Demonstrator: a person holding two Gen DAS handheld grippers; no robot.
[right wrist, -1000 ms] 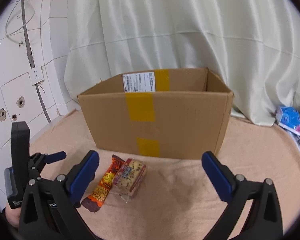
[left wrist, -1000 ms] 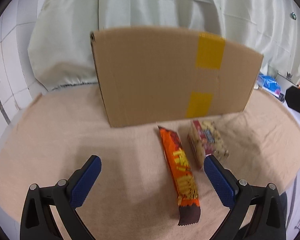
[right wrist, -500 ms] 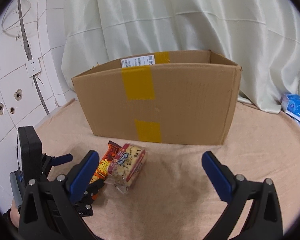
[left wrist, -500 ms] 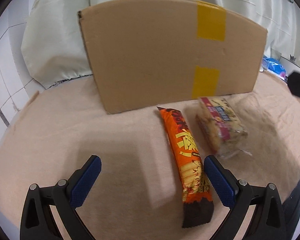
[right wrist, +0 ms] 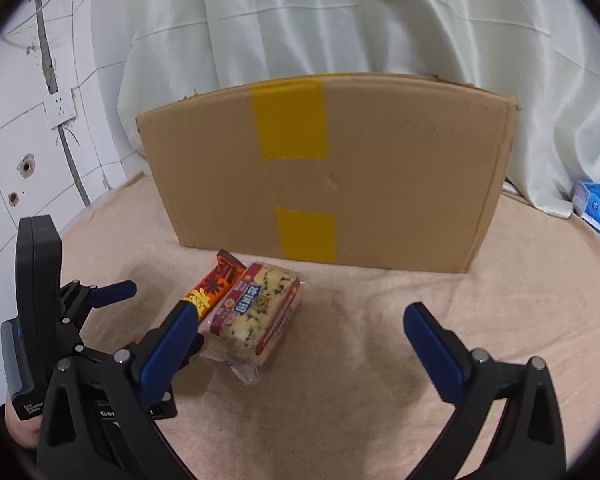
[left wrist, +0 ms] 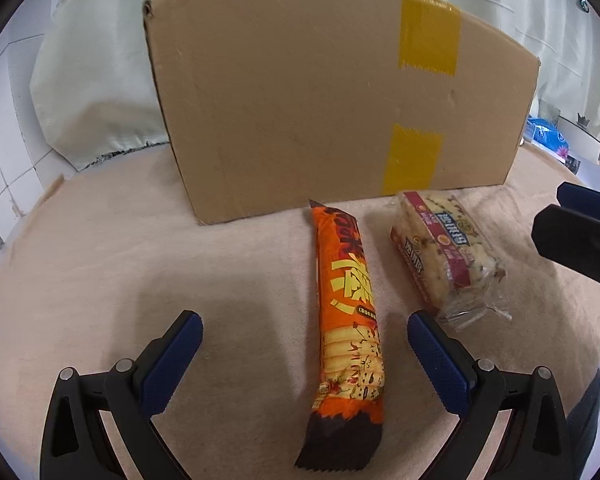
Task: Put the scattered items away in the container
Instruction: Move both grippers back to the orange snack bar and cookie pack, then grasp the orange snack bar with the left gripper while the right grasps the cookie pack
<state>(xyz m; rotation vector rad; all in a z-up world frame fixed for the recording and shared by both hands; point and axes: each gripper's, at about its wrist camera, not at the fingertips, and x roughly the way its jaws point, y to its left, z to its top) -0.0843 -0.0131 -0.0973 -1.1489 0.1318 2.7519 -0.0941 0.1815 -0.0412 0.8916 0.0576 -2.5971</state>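
A long orange snack pack (left wrist: 348,320) lies on the beige cloth, its near end between my left gripper's (left wrist: 304,334) open fingers, closer to the right finger. Beside it on the right lies a clear-wrapped cake pack (left wrist: 444,252) with a red label. Behind both stands the cardboard box (left wrist: 332,92) with yellow tape; its inside is hidden. In the right wrist view, my right gripper (right wrist: 300,324) is open and low over the cloth. The cake pack (right wrist: 256,312) sits just inside its left finger. The orange pack (right wrist: 214,284) shows beyond that finger, and the box (right wrist: 380,168) stands behind.
The other gripper's black body (left wrist: 580,240) enters at the right of the left wrist view, and the left gripper's body (right wrist: 52,312) shows left in the right wrist view. A blue packet (right wrist: 598,202) lies far right. A tiled wall (right wrist: 28,128) and pale curtain (right wrist: 340,20) close the back.
Both grippers have come lower and nearer to the packs. The orange pack now lies between my left fingers, and the cake pack has come up to my right gripper's left finger.
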